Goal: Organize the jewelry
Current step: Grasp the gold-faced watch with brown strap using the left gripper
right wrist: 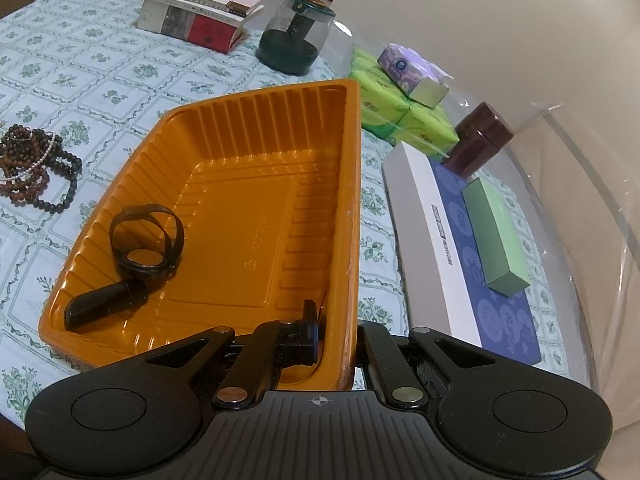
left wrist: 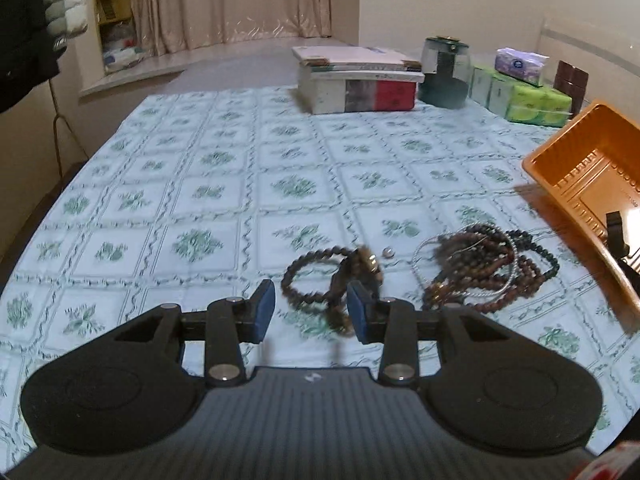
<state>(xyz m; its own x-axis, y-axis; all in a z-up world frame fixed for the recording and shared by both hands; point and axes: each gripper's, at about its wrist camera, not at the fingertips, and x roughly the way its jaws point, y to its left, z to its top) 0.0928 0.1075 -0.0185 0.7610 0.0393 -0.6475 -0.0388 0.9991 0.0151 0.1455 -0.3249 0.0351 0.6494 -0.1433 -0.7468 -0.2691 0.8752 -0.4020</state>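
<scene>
Jewelry lies on the floral tablecloth (left wrist: pixel 200 184): a brown bead bracelet (left wrist: pixel 316 280) just ahead of the left gripper (left wrist: pixel 311 308), whose blue-padded fingers stand apart with nothing pressed between them. To its right sits a tangled heap of round wooden beads (left wrist: pixel 488 264). The right gripper (right wrist: pixel 340 340) is clamped on the near wall of the ribbed, glossy orange plastic tray (right wrist: pixel 256 128), tilting it. Only the right wrist view shows inside: 1 black strap watch (right wrist: pixel 144 248). Farther off stand stacked books (left wrist: pixel 360 80).
</scene>
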